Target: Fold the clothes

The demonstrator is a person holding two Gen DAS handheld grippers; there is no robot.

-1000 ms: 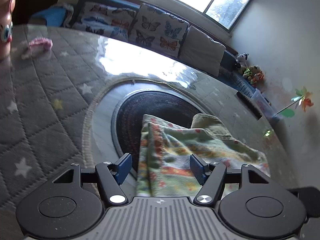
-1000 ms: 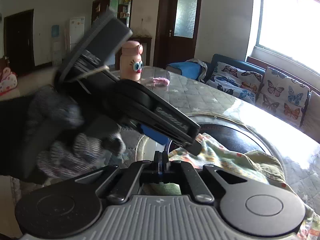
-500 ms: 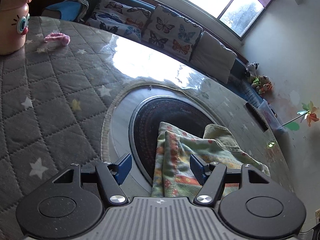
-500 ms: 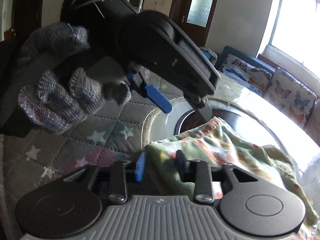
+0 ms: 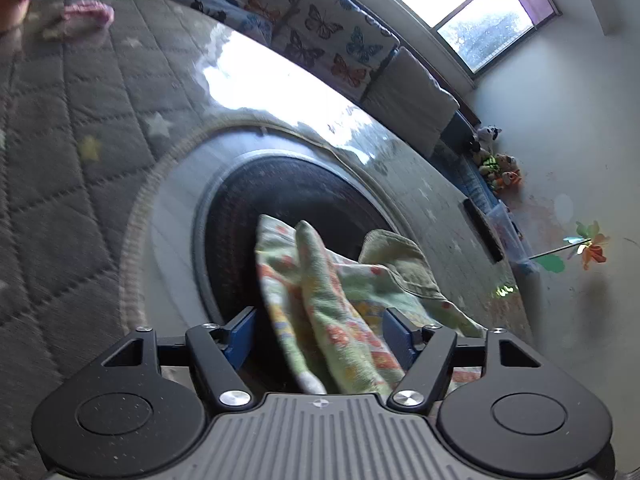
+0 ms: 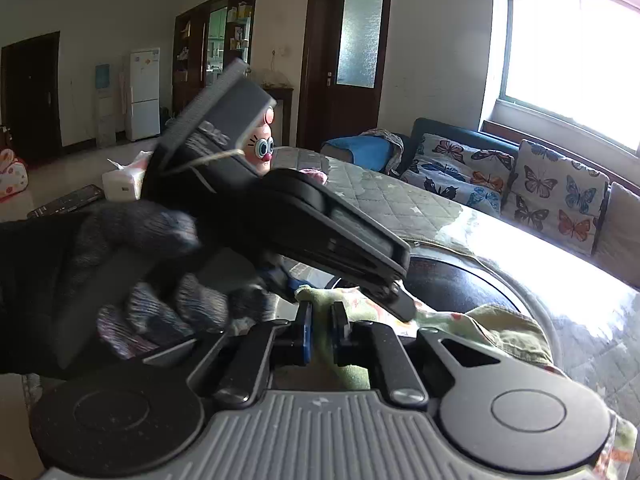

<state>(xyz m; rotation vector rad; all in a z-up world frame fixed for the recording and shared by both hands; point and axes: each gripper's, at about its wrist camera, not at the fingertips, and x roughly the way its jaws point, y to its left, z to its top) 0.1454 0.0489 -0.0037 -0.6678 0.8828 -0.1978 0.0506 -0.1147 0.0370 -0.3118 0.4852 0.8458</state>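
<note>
A green floral cloth (image 5: 332, 308) lies bunched on the dark round disc (image 5: 280, 200) set in the table. A raised fold of it stands between the blue pads of my left gripper (image 5: 318, 332). The jaws are closing, and a dark gap still shows beside the left pad. In the right wrist view my right gripper (image 6: 322, 330) is closing on a corner of the cloth (image 6: 500, 328), which fills the narrow gap between its pads. The left gripper (image 6: 344, 290), held by a gloved hand (image 6: 160, 280), hangs just above and ahead of it.
A grey quilted cover with stars (image 5: 60, 120) spreads over the table. A pink bottle with a cartoon face (image 6: 264, 148) and a small pink item (image 5: 88, 14) sit at its far side. Beyond is a sofa with butterfly cushions (image 6: 552, 188). A tissue box (image 6: 122, 184) stands at left.
The cloth fold has risen between the left jaws, which have narrowed. The right jaws opened beside the cloth corner half a second ago and have now closed onto it.
</note>
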